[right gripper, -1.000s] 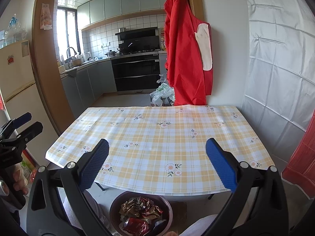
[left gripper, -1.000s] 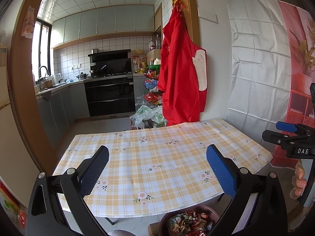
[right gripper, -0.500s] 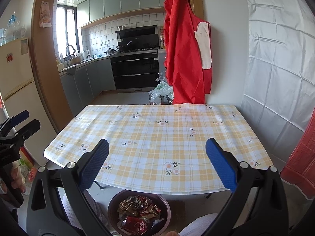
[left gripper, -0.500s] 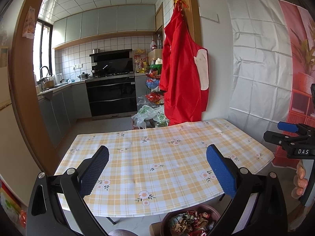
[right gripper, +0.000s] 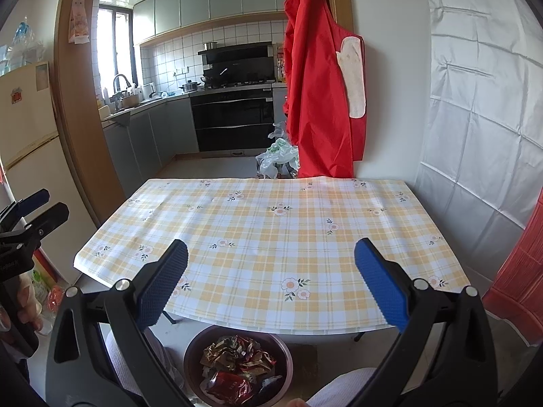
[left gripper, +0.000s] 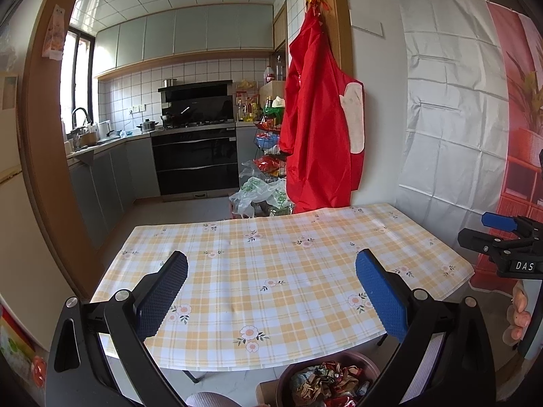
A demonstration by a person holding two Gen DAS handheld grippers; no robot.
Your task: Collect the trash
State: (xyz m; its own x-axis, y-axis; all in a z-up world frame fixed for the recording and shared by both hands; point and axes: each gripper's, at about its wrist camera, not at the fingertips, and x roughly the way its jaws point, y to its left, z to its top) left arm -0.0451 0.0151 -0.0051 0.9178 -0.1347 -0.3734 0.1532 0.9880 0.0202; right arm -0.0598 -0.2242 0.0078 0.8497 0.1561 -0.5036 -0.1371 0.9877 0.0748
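Observation:
A brown bowl (right gripper: 286, 356) full of crumpled wrappers (right gripper: 237, 366) sits below the table's near edge; it also shows in the left wrist view (left gripper: 285, 373). The table (right gripper: 271, 230) has a yellow checked cloth with no trash visible on it. My left gripper (left gripper: 271, 291) is open and empty, held above the near edge. My right gripper (right gripper: 271, 285) is open and empty, also above the near edge. Each gripper shows at the side of the other's view, the right one (left gripper: 502, 247) and the left one (right gripper: 30, 224).
A red apron (right gripper: 322, 84) hangs on the wall behind the table. Plastic bags (right gripper: 278, 156) lie on the floor by it. A kitchen with an oven (right gripper: 234, 118) lies beyond. A fridge (right gripper: 27, 156) stands at the left.
Both grippers have drawn back and up slightly from the table, so it looks a little farther. Both stay open and empty.

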